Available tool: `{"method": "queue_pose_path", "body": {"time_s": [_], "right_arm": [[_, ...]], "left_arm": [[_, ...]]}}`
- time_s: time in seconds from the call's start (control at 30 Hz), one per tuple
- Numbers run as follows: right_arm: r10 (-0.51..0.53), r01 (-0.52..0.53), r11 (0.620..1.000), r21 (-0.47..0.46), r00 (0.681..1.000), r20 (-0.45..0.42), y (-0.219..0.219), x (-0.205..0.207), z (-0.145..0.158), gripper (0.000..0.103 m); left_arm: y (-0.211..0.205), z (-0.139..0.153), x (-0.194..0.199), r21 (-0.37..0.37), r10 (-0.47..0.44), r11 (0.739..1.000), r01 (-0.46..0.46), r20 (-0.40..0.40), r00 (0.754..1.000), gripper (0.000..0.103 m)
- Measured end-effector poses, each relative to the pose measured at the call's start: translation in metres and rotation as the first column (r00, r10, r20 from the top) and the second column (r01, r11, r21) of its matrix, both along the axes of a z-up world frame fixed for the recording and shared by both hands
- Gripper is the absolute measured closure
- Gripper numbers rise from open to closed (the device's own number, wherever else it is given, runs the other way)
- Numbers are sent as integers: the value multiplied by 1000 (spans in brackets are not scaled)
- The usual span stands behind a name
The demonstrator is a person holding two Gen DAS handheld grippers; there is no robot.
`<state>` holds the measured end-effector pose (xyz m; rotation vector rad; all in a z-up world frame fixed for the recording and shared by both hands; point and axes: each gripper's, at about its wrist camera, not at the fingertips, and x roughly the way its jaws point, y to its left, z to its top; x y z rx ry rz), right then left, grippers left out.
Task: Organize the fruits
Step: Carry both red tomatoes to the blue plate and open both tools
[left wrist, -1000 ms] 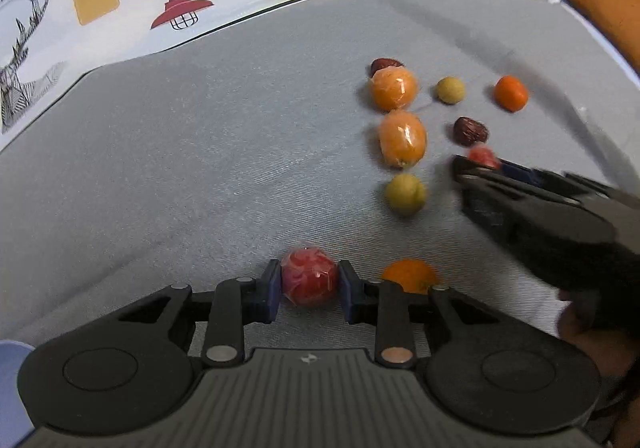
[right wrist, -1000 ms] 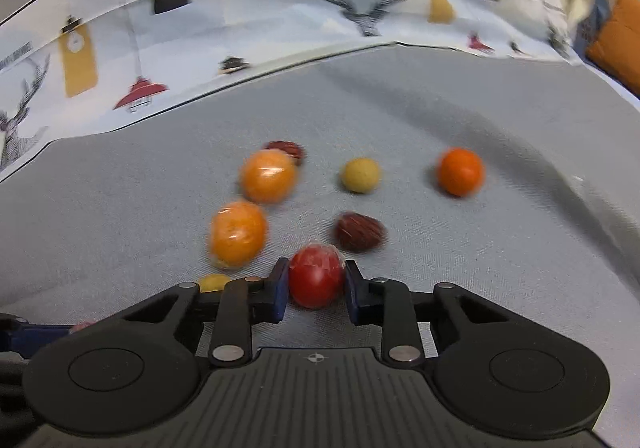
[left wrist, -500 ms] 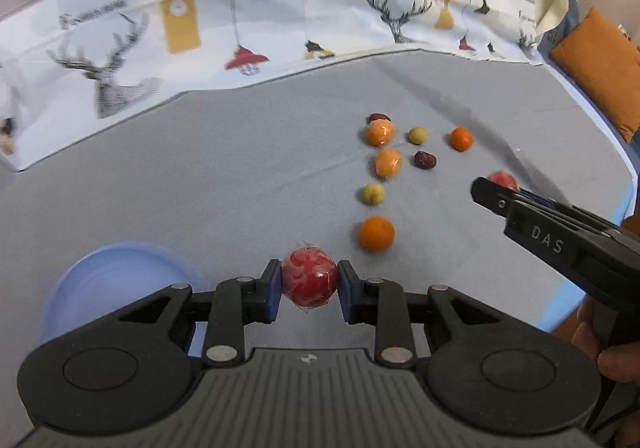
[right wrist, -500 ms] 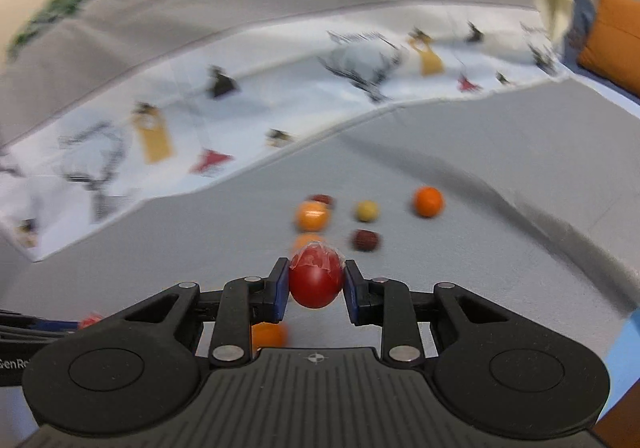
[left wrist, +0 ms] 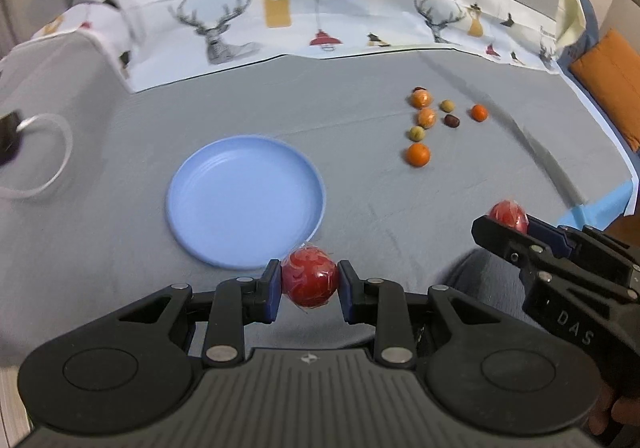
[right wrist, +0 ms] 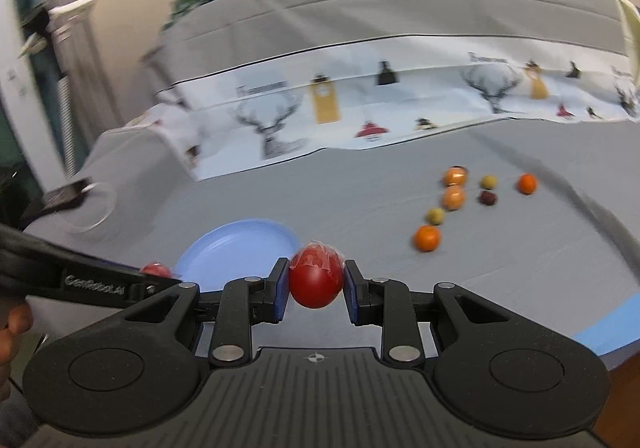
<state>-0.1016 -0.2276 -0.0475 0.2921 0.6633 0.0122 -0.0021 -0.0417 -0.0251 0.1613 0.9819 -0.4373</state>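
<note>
My left gripper (left wrist: 309, 284) is shut on a red wrapped fruit (left wrist: 309, 281), held in the air just past the near rim of the blue plate (left wrist: 192, 184). My right gripper (right wrist: 316, 286) is shut on a second red fruit (right wrist: 316, 281); it shows at the right of the left wrist view (left wrist: 507, 213). The plate (right wrist: 224, 244) lies left of it and holds nothing. Several small fruits, orange (left wrist: 418, 154), yellow-green (left wrist: 416, 133) and dark red (left wrist: 452, 121), lie in a cluster far right on the grey cloth.
A white printed cloth with deer and lamps (left wrist: 320, 20) runs along the back. A white cable loop (left wrist: 52, 152) lies at far left. An orange cushion (left wrist: 612, 80) sits at far right. The table's blue edge (left wrist: 600, 208) is at right.
Both grippers have pulled back and up from the fruit cluster, each still holding its red fruit. The blue plate has come fully into view.
</note>
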Motion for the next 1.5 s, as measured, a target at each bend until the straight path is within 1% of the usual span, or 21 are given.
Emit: {"method": "queue_pose_path", "body": {"time_s": [0.17,0.4,0.6,0.7,0.83,1.03,1.13,1.23,1.37,1.5], "right_arm": [[61,-60,998,-32,997,36,28,-11,15,74],[106,-103,993,-61,993,54,50,-14,27,74],[117,-111,991,-80,990,80,58,-22,35,74],[119,-113,990,-79,989,82,60,-24,35,74],[127,-121,990,-76,989,76,61,-23,33,74],[126,-123,989,-78,991,44,61,-14,30,74],[119,-114,990,-83,991,62,58,-15,30,74],[111,-108,992,-69,993,45,55,-11,24,74],[113,-112,992,-58,994,3,54,0,14,74],[107,-107,992,-65,994,-9,53,19,5,74]], "left_arm": [[30,8,-21,-25,43,999,-42,24,999,71],[58,24,-36,-67,102,993,-98,59,993,71],[68,33,-45,-85,127,989,-120,81,989,71],[71,37,-50,-90,140,987,-132,99,985,71],[74,38,-52,-96,149,986,-140,102,984,71],[71,39,-45,-85,145,987,-136,101,984,71],[65,39,-35,-82,136,988,-128,98,986,71],[61,37,-29,-80,134,989,-126,107,985,71],[56,28,-12,-68,141,988,-135,85,986,71],[51,20,10,-53,141,989,-137,77,987,71]]}}
